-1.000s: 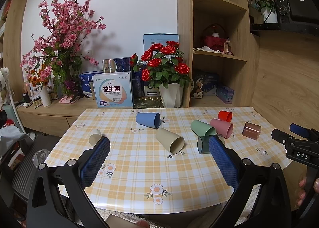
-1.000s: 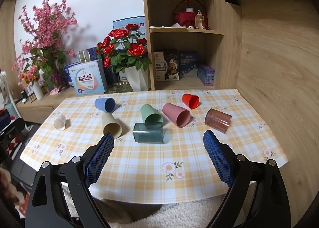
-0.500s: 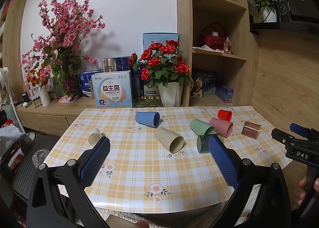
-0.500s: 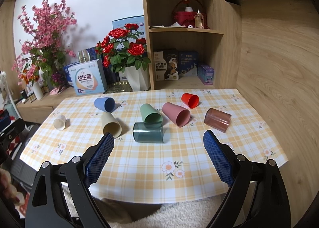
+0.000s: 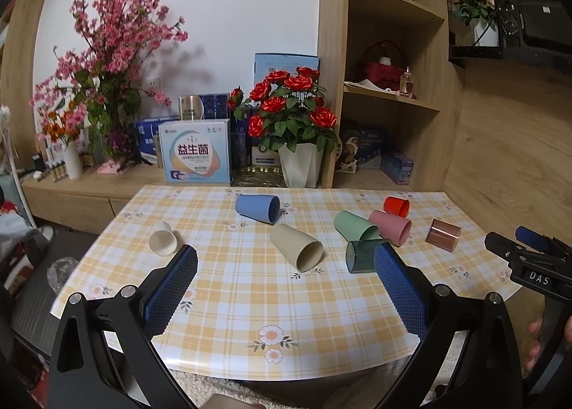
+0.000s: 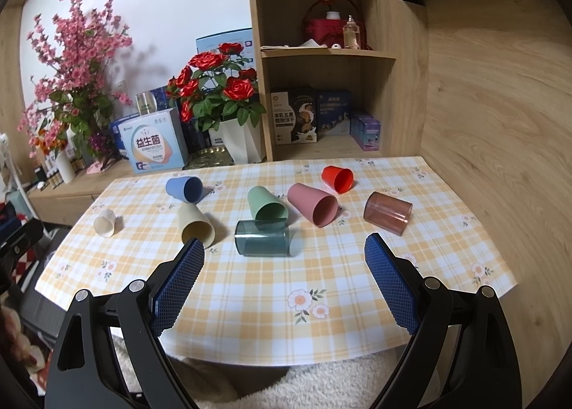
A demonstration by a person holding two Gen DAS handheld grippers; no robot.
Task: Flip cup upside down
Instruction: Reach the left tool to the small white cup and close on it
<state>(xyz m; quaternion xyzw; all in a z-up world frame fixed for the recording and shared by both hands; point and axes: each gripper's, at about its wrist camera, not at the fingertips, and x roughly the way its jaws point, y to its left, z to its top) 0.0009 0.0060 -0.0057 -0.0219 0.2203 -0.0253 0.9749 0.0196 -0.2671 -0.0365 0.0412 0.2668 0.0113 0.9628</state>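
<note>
Right wrist view: eight cups lie on their sides on the table (image 6: 357,330), none upright, none inverted. Nearest the right gripper (image 6: 284,259) is the dark teal translucent cup (image 6: 262,238), lying crosswise near the table's middle. Touching it from behind is the green cup (image 6: 266,203), mouth toward the camera. To its right lie the pink cup (image 6: 312,204), the small red cup (image 6: 337,178) behind that, and the brown translucent cup (image 6: 387,212) toward the right edge. To the left lie the beige cup (image 6: 196,222), the blue cup (image 6: 185,189) behind it, and the small cream cup (image 6: 104,222) well apart near the left edge.

The table carries a yellow-and-white plaid cloth with printed flowers. Behind it runs a low wooden counter holding a pot of red roses (image 6: 218,94), a white-and-blue box (image 6: 154,148) and a pink blossom arrangement (image 6: 75,62). A wooden shelf unit (image 6: 321,51) stands at the back right; wood-grain panelling covers the right wall.

The right gripper's jaws are spread wide with nothing between them, above the table's near edge. The left gripper (image 5: 286,262) is likewise spread wide and unloaded, on the table's near side, the teal cup partly hidden behind its right finger
</note>
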